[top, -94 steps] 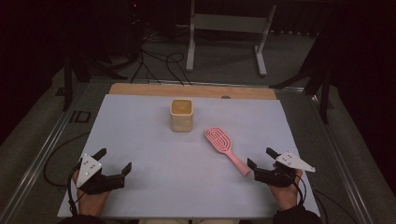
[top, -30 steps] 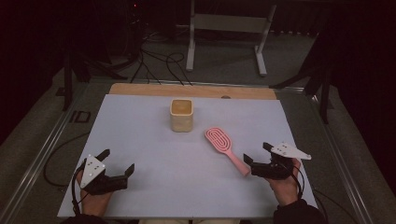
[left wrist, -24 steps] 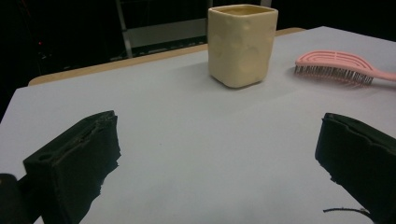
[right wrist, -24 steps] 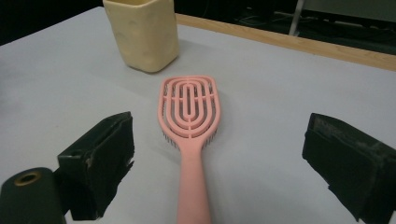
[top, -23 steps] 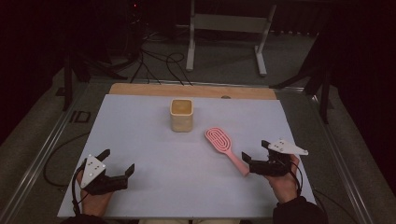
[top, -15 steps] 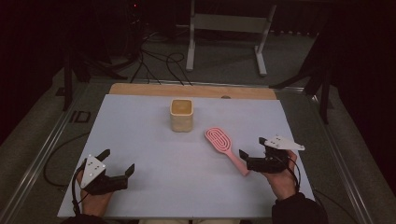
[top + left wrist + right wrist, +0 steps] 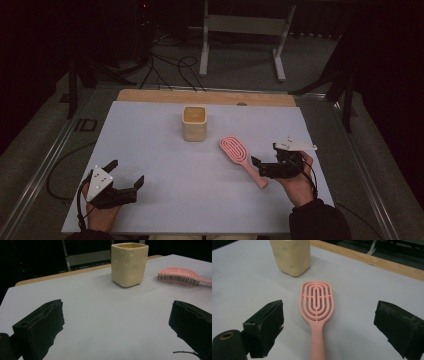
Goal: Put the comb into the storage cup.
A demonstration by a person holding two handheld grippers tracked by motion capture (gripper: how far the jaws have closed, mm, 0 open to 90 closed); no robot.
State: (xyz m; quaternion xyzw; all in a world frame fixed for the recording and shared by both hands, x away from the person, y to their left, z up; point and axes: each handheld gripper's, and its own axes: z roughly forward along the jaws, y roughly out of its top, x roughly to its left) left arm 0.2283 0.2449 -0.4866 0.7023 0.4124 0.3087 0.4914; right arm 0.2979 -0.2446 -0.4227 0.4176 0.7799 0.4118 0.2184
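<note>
A pink hairbrush (image 7: pixel 239 154) lies flat on the white table (image 7: pixel 150 145), right of centre, its handle pointing toward the near right. A cream square cup (image 7: pixel 194 122) stands upright behind it. My right gripper (image 7: pixel 265 154) is open at the handle's end; in the right gripper view the brush (image 7: pixel 315 302) has its handle running down between the two spread jaws of the right gripper (image 7: pixel 330 315), without touching them, and the cup (image 7: pixel 291 256) stands beyond. My left gripper (image 7: pixel 126 172) is open at the near left, nothing between its jaws (image 7: pixel 117 322); the cup (image 7: pixel 129 263) and brush (image 7: pixel 178 276) lie farther off.
A wooden strip (image 7: pixel 205 96) runs along the table's far edge. Beyond it are a metal stand (image 7: pixel 245 30) and cables on the dark floor. Metal rails (image 7: pixel 45 165) border the table's sides.
My right gripper has moved left and forward to the end of the brush handle, staying open. The left gripper has barely shifted. Brush and cup have not moved.
</note>
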